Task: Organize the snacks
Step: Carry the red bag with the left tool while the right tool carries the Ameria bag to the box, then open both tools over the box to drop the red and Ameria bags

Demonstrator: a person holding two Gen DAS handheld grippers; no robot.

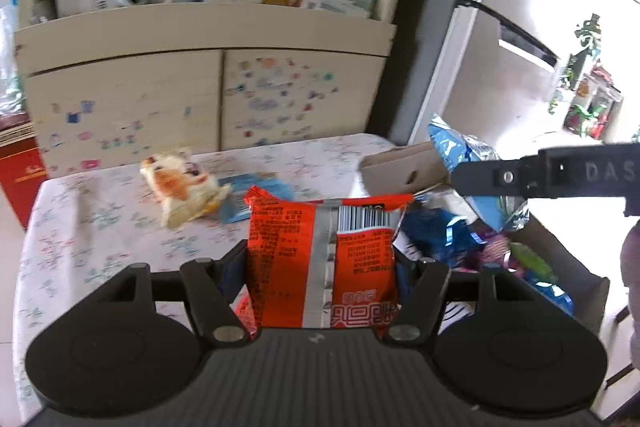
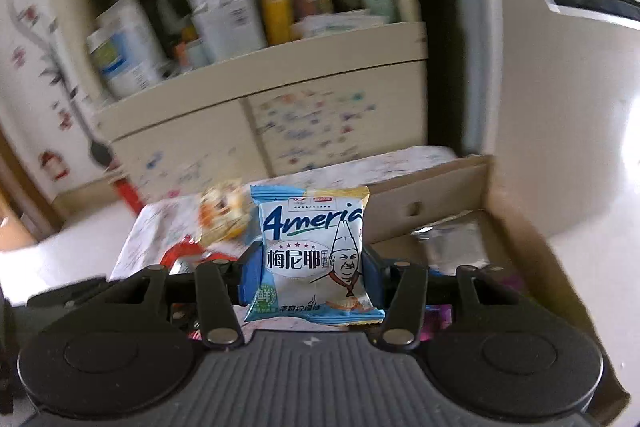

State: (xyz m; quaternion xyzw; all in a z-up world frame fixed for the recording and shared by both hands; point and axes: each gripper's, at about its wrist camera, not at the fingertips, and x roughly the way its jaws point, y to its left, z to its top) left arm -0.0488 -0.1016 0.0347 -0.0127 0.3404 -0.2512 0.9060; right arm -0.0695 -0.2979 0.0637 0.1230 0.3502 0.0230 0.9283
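My left gripper (image 1: 320, 251) is shut on a red snack packet (image 1: 320, 259). The packet stands upright between the fingers, back side facing me with its barcode showing, lifted above the table. My right gripper (image 2: 310, 257) is shut on a blue-and-white snack packet (image 2: 312, 247) printed with a chef, held upright in front of the cardboard box (image 2: 440, 183). In the left wrist view that same blue packet (image 1: 456, 147) hangs over the box (image 1: 400, 167), pinched by a black finger (image 1: 520, 179) coming in from the right.
On the floral tablecloth (image 1: 100, 227) lie a yellow-white packet (image 1: 180, 183) and a pale blue packet (image 1: 260, 193). The box holds several blue, purple and green packets (image 1: 440, 239). A cream cabinet (image 1: 200, 39) with crowded shelves stands behind the table.
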